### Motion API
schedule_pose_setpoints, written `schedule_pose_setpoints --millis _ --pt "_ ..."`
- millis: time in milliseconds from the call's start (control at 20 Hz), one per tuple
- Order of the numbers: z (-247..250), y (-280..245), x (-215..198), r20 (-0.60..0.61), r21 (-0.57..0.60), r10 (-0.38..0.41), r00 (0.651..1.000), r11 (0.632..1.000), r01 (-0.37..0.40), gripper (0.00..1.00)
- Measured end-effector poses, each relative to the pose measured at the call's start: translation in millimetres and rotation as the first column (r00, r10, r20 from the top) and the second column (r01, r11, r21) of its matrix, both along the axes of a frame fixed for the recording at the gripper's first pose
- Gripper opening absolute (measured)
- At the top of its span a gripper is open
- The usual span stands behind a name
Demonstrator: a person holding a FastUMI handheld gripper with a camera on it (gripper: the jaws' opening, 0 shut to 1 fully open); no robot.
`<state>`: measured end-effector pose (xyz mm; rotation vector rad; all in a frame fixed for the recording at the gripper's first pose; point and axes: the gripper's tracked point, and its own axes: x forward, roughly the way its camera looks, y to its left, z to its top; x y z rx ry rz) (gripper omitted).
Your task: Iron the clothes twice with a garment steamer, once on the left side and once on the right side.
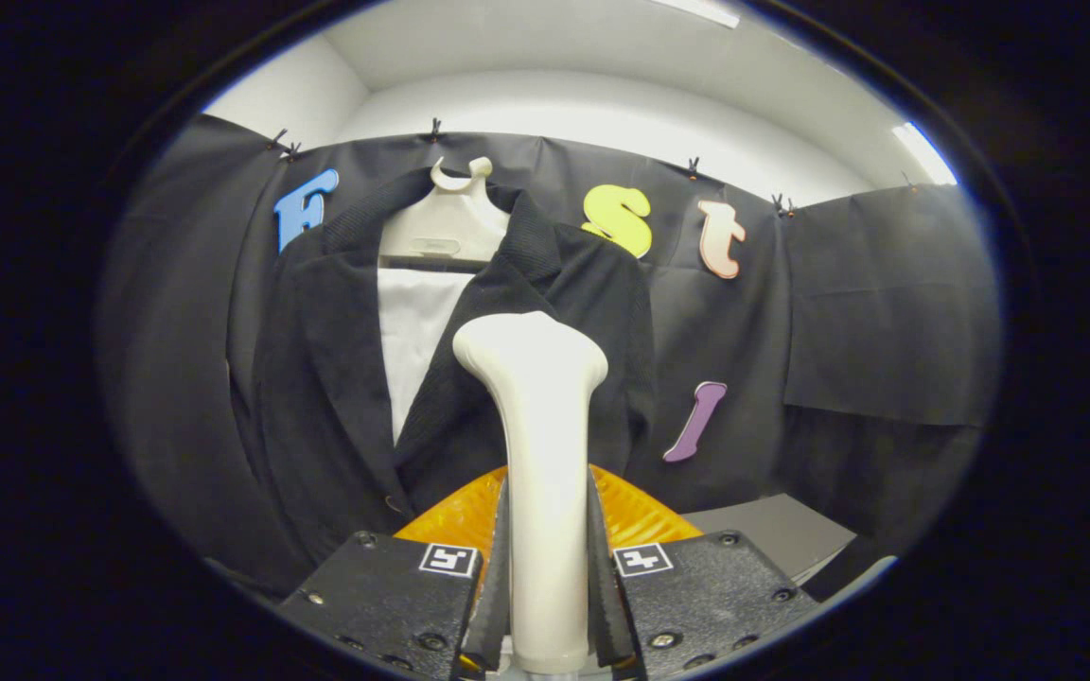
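Note:
A white garment steamer (537, 445) stands upright between my two black fingers, and my gripper (545, 577) is shut on its handle. Its wide head rises in front of a dark jacket (327, 378) that hangs on a white hanger (446, 222) against the booth wall. The head sits over the jacket's right front panel, near the lapel; whether it touches the cloth I cannot tell. A white lining or shirt (413, 331) shows in the jacket's open neck.
An orange ribbed part (644, 515) lies just behind the fingers. A grey table surface (772, 534) shows low on the right, beyond the right finger. Black cloth covers the wall behind the jacket.

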<state>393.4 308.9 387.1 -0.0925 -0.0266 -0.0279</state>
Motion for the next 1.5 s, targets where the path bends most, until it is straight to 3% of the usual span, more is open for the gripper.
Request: schedule_pose_setpoints --millis 1500 --pt "-187.5 -12.9 -24.0 -0.232 -0.100 -0.030 0.972 0.995 0.007 0.39"
